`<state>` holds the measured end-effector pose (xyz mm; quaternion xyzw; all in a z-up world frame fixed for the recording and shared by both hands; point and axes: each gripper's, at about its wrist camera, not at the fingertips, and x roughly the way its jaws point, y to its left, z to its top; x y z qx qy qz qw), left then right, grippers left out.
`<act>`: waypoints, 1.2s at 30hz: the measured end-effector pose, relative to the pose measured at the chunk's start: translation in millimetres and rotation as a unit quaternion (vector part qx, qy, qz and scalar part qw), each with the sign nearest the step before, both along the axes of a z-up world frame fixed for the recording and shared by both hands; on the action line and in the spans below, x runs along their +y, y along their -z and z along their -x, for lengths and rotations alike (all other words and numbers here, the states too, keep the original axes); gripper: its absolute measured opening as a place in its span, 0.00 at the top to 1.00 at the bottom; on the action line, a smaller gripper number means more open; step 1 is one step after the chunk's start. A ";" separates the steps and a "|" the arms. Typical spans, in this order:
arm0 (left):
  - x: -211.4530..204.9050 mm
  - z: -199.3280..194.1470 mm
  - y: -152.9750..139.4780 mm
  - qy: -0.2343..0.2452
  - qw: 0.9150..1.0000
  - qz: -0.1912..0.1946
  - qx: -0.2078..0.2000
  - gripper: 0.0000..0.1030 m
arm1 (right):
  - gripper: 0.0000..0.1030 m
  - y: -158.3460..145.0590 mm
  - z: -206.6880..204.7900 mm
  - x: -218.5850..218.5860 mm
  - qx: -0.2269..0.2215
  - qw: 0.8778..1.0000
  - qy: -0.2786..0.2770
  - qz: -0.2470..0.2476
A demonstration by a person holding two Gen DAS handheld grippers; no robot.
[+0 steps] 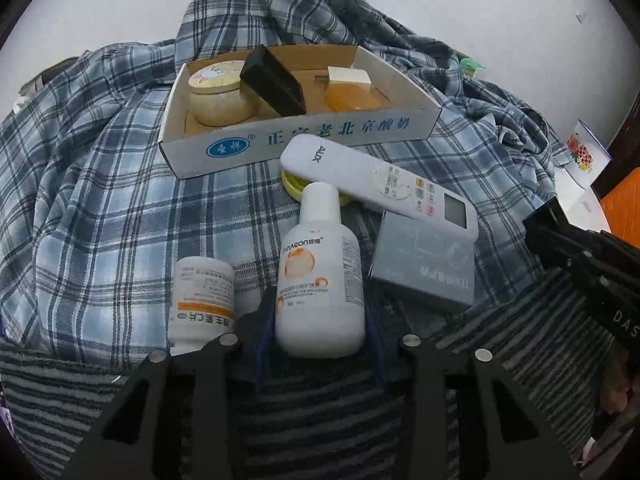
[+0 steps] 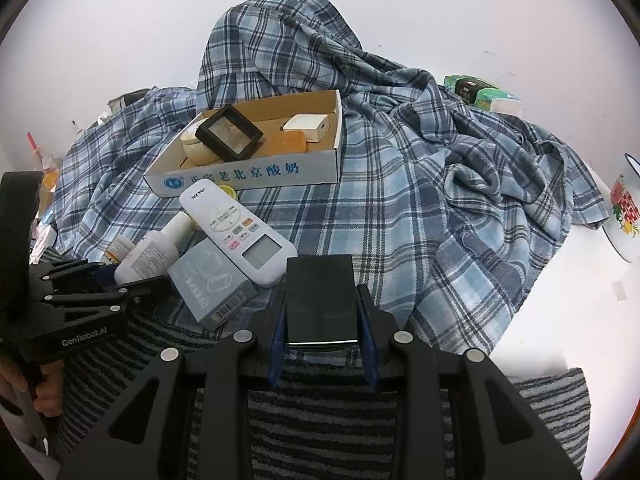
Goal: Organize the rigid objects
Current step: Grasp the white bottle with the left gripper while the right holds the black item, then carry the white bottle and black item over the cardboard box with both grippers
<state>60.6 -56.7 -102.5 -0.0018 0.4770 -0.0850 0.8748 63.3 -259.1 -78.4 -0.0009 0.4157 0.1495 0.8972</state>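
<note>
Nearest: right gripper (image 2: pixel 323 316) clenched on black slab (image 2: pixel 321 296); left gripper (image 1: pixel 320 316) astride white lotion bottle (image 1: pixel 320 276), grip uncertain. Beyond, on plaid cloth (image 1: pixel 100 200): pill bottle (image 1: pixel 202 300), grey carton (image 1: pixel 426 264), remote (image 1: pixel 380 184) unsorted. Far: cardboard tray (image 1: pixel 296 136) holding four items. Roughly half done.

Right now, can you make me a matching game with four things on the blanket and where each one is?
Things:
1. white lotion bottle
2. black phone
3. remote control
4. black frame

Places:
A. inside the cardboard box
B. between the fingers of the right gripper
C. between the fingers of the left gripper
D. lying partly on the grey box

Pairs: 1-C, 2-B, 3-D, 4-A
</note>
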 end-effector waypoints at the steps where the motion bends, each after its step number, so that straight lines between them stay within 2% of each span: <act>1: -0.5 0.2 0.7 0.000 1.000 -0.002 -0.001 0.60 | 0.71 1.0 -0.4 0.4 0.001 1.000 0.000 0.000; 8: 5.7 9.8 -5.9 -0.008 0.999 0.014 -0.036 0.60 | 0.71 12.8 -7.0 -4.0 0.019 1.000 0.017 0.002; 11: 4.5 22.2 -18.0 -0.017 0.996 0.004 -0.083 0.60 | 0.71 15.3 -8.4 -5.9 0.020 0.999 0.026 0.003; 14: 2.0 35.0 -29.2 -0.009 0.992 0.009 -0.129 0.60 | 0.71 14.0 -6.2 -5.8 0.012 0.999 0.032 0.010; 20: 7.3 37.6 -32.9 -0.018 0.989 0.020 -0.143 0.60 | 0.71 6.4 0.1 -2.6 -0.011 0.999 0.032 0.020; 24: 6.4 41.6 -37.0 -0.021 0.988 0.015 -0.151 0.60 | 0.71 -1.0 2.2 -0.8 -0.020 0.999 0.026 0.017; 28: 5.4 45.5 -52.6 -0.027 0.986 0.017 -0.163 0.60 | 0.71 -15.7 -0.8 9.1 -0.021 1.000 0.006 -0.015; 31: 3.8 43.3 -69.7 -0.023 0.984 0.027 -0.173 0.60 | 0.71 -40.4 -6.3 21.3 -0.058 0.998 -0.005 -0.016; 36: 1.1 29.8 -112.6 -0.022 0.973 0.021 -0.227 0.60 | 0.71 -88.8 -25.1 33.0 -0.119 0.992 -0.007 -0.032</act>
